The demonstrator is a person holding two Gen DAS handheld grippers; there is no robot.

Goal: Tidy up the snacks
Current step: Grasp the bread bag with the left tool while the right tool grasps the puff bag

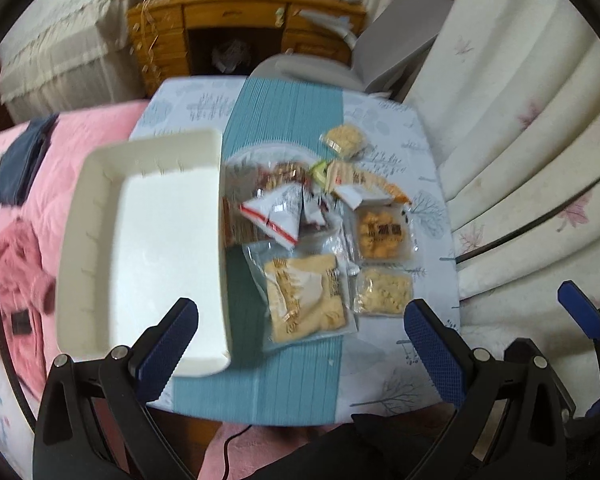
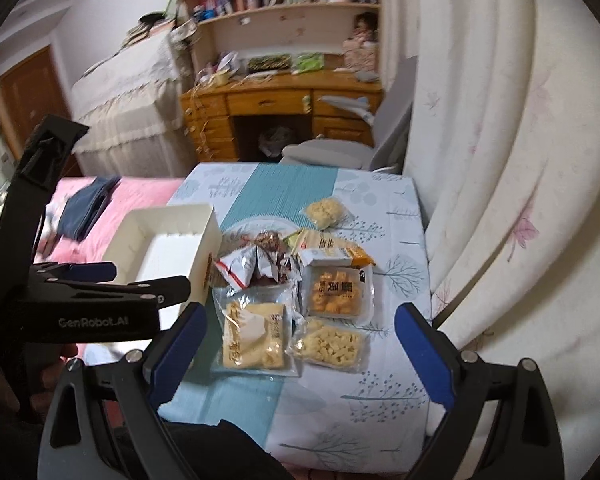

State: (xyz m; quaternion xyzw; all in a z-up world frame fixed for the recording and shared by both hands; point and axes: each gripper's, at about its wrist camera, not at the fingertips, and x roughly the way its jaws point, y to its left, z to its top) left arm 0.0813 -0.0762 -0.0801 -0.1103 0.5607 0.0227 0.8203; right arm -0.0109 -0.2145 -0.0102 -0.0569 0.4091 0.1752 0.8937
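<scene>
Several snack packets lie in a loose pile on a small table. A clear pack of pale yellow biscuits (image 1: 306, 298) (image 2: 254, 334) lies nearest. A pack of pale puffs (image 1: 384, 292) (image 2: 330, 344) and an orange-cube pack (image 1: 382, 232) (image 2: 336, 292) lie to its right. A white triangular packet (image 1: 278, 212) (image 2: 240, 266) lies behind. An empty white tray (image 1: 140, 240) (image 2: 168, 240) stands left of the pile. My left gripper (image 1: 300, 344) is open above the table's near edge. My right gripper (image 2: 300, 356) is open, also at the near edge. Both are empty.
The table (image 1: 380, 380) (image 2: 360, 400) has a leaf-print cloth with a teal runner. A pink bed (image 1: 80, 132) is at the left, white curtains (image 2: 520, 160) at the right. A grey chair (image 2: 340, 148) and wooden desk (image 2: 280, 96) stand behind.
</scene>
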